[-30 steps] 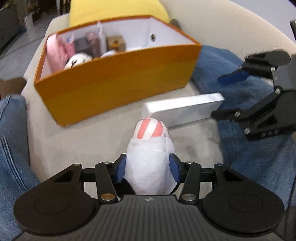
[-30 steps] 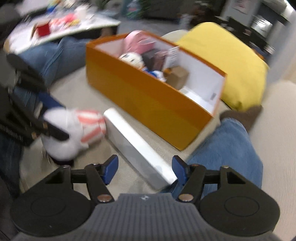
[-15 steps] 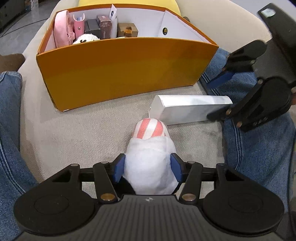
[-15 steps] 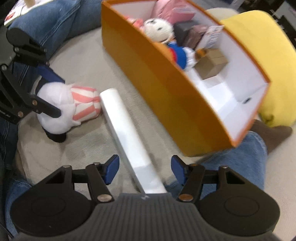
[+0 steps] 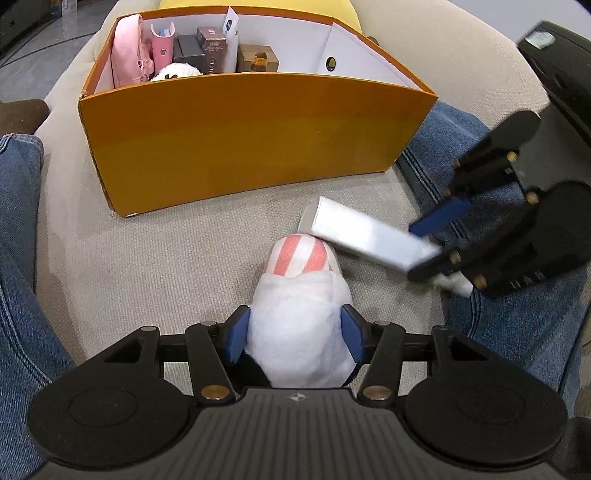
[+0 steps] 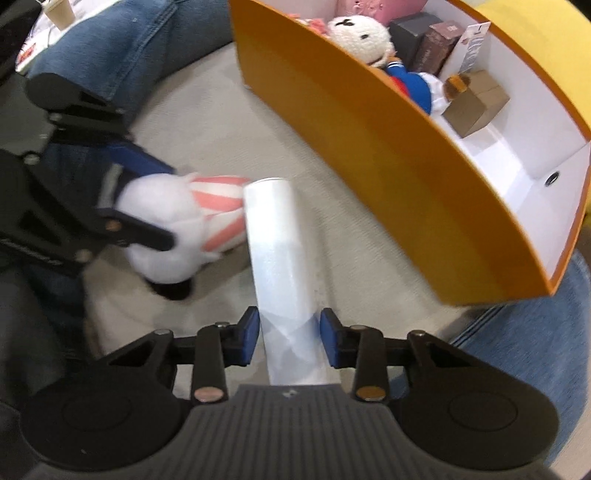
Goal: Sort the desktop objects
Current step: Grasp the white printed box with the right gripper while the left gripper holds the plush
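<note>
A white plush toy [image 5: 299, 295] with a red-striped end lies on the beige cushion, and my left gripper [image 5: 293, 332] is shut on its white body. To its right lies a long white box [image 5: 365, 236], its far end touching the plush. My right gripper [image 6: 288, 332] points down over the near end of the white box [image 6: 277, 251]; its jaws are closing and the blue pads meet the box's sides. In the left wrist view the right gripper [image 5: 424, 251] straddles that same end. The open orange box [image 5: 240, 147] stands just beyond both.
The orange box [image 6: 369, 129] holds a pink pouch [image 5: 127, 51], a knitted rabbit doll [image 6: 360, 35], dark cartons and a brown cardboard box [image 6: 476, 101]; its right compartment is bare. A person's denim legs [image 5: 22, 240] flank the cushion on both sides. A yellow pillow lies behind.
My right gripper dropped over the white box's end and its jaws narrowed onto it. The box swung so its far end now touches the plush. The left gripper kept its grip.
</note>
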A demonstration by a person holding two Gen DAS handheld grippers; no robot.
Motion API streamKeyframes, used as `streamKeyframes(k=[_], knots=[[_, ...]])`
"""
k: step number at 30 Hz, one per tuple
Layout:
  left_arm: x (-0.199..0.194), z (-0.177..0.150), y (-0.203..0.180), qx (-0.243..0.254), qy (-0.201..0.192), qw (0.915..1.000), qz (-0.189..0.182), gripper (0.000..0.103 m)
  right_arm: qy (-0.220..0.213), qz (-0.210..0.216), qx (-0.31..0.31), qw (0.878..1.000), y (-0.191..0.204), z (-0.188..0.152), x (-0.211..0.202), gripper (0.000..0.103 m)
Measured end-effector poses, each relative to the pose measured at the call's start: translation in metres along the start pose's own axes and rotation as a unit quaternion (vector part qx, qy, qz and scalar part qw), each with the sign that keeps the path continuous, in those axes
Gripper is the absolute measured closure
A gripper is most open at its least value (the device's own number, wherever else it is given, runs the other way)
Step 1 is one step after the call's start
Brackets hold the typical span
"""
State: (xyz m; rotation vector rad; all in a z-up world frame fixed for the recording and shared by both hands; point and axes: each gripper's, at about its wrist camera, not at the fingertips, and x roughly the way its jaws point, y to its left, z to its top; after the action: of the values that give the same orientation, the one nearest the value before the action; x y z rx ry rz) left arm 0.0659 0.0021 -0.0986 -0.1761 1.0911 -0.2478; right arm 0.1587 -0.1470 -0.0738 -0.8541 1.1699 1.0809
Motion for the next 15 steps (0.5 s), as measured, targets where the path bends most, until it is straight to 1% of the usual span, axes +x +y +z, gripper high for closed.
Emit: streamKeyframes(k=[2, 4, 5, 8, 10, 12, 13, 14, 15], knots=[[-0.001, 0.000, -0.001, -0.003, -0.001, 1.0000, 0.003, 0.042, -0.002, 0.021, 0.011, 1.000, 0.002, -0.004, -0.001, 0.065], [-0.002, -0.001, 0.000, -0.008, -0.001, 1.0000, 0.005, 0.043, -0.002, 0.029, 0.020, 0.999, 0.004, -0.008, 0.001, 0.064], [-0.003, -0.001, 0.000, -0.012, -0.002, 0.9999, 0.007, 0.043, -0.001, 0.033, 0.024, 0.999, 0.005, -0.010, 0.002, 0.065], [-0.007, -0.003, 0.002, -0.018, -0.002, 0.9997, 0.014, 0.045, 0.005, 0.033, 0.029, 0.999, 0.007, -0.012, 0.011, 0.065], [-0.010, -0.005, 0.003, -0.018, -0.002, 0.9997, 0.018, 0.045, -0.006, 0.033, 0.037, 0.999, 0.007, -0.015, 0.010, 0.064], [-0.011, -0.005, 0.006, -0.022, -0.001, 0.9996, 0.018, 0.046, -0.020, 0.033, 0.065, 0.997, 0.004, -0.015, 0.007, 0.053], [-0.011, -0.006, 0.007, -0.024, 0.000, 0.9996, 0.017, 0.046, -0.030, 0.033, 0.089, 0.995, -0.001, -0.015, 0.006, 0.050], [-0.011, -0.006, 0.008, -0.026, 0.000, 0.9995, 0.017, 0.046, -0.035, 0.034, 0.113, 0.992, -0.005, -0.014, 0.006, 0.043], [-0.011, -0.006, 0.008, -0.027, -0.001, 0.9995, 0.017, 0.045, -0.040, 0.039, 0.139, 0.989, -0.010, -0.014, 0.008, 0.043]])
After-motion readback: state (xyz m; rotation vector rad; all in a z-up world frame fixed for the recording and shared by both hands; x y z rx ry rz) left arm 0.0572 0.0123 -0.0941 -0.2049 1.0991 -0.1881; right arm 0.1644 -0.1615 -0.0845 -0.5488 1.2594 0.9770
